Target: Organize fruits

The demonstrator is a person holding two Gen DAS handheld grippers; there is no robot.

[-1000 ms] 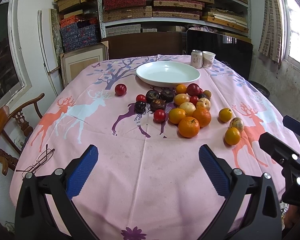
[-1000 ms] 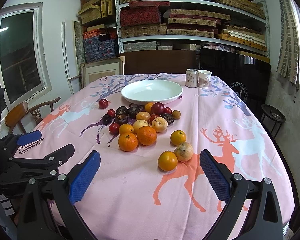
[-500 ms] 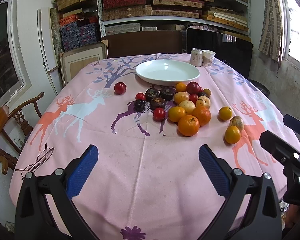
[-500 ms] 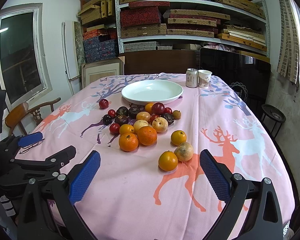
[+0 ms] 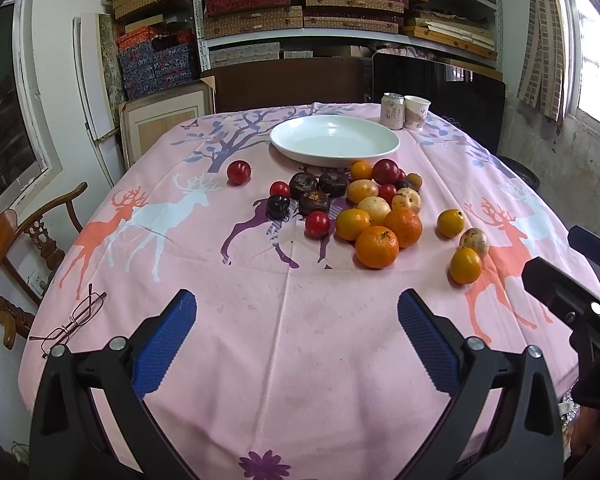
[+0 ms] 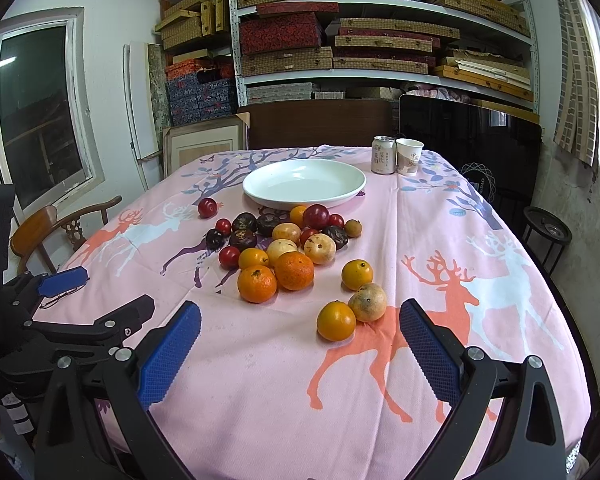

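Change: almost nothing is altered from a second ago; both views are only slightly shifted, and no fruit is displaced.
Left tongs [image 5: 297, 336]: held wide open and empty, low over the near edge of the counter [image 5: 260, 360], well short of the fruit.
Right tongs [image 6: 300, 344]: likewise spread open with nothing between the pads, just short of the nearest orange [image 6: 336, 320] and the mottled fruit [image 6: 367, 302] touching it.
Fruit: all of it is left on the pink cloth; the main cluster [image 5: 364, 208] is heaped just in front of the plate [image 5: 300, 134], one red fruit [image 5: 238, 171] is set apart to the left, and three are strayed to the right.
Plate: seen to be empty; a can [image 5: 392, 111] and a paper cup [image 5: 417, 113] are stood behind it.
Meaning: no piece is yet gathered, so the task is judged barely begun; the nearest orange is probably the first to be picked by the right tongs.
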